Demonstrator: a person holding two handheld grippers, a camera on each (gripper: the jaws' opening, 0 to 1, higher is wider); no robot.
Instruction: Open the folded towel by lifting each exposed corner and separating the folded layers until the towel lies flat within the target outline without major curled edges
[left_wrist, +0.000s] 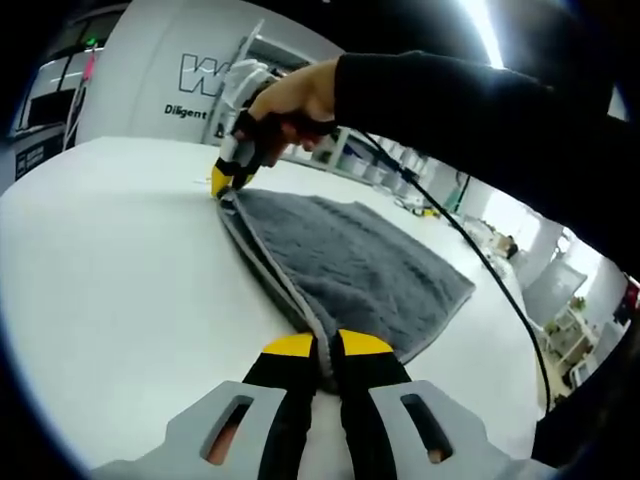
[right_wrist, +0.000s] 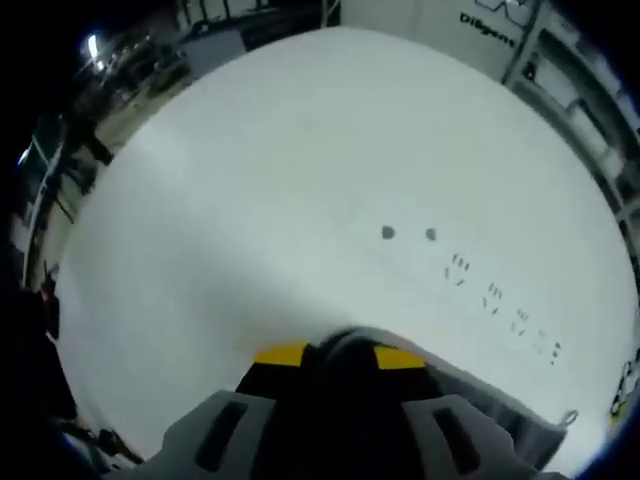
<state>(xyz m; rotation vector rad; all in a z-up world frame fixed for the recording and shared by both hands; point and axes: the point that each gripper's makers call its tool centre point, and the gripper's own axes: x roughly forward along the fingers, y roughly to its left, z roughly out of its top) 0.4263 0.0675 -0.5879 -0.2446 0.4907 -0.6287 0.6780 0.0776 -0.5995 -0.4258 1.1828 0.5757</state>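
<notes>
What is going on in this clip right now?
A person is unfolding a grey terry towel on a white table. The left gripper is shut on one towel corner; the right gripper, held in a hand, pinches the corner at the far end. The towel is still doubled over, not yet flat.

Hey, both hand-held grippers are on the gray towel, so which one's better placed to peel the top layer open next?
Probably either; slight edge to the left hand-held gripper. Its jaws pinch the gray towel at the near corner, with the white table bare beside it. The right hand-held gripper grips the far corner.
</notes>
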